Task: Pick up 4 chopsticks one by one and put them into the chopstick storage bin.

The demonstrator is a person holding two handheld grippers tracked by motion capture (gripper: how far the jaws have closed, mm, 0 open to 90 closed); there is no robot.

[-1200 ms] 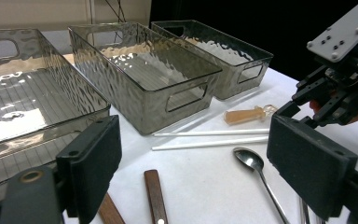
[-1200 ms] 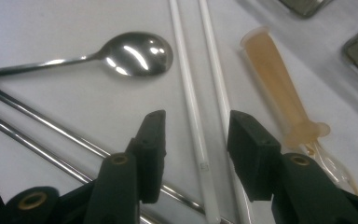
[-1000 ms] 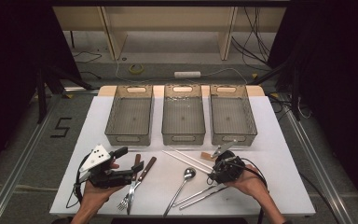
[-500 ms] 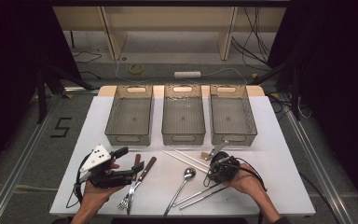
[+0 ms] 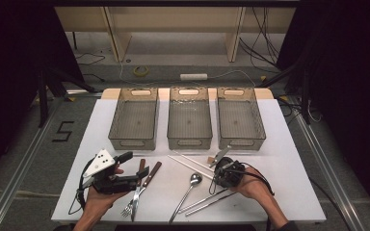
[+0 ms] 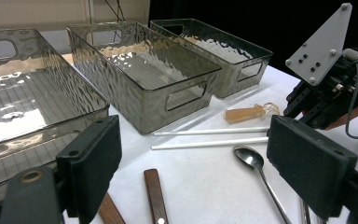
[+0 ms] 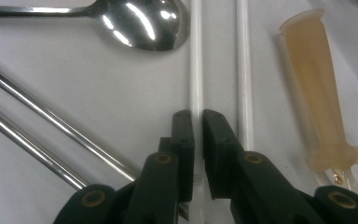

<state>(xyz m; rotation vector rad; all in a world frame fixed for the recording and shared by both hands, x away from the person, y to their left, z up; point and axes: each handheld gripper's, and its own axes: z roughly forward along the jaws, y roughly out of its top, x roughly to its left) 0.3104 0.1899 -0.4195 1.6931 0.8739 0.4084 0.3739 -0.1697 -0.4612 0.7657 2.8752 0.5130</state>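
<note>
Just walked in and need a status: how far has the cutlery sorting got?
Nothing looks done: all three bins are empty. In hand: the right tool has closed on one white chopstick lying on the table. The left tool is open near the fork. Left: spoon, metal chopsticks, the second white chopstick.

left claw: jaws wide apart, held low | right claw: jaws nearly closed, pointing down
</note>
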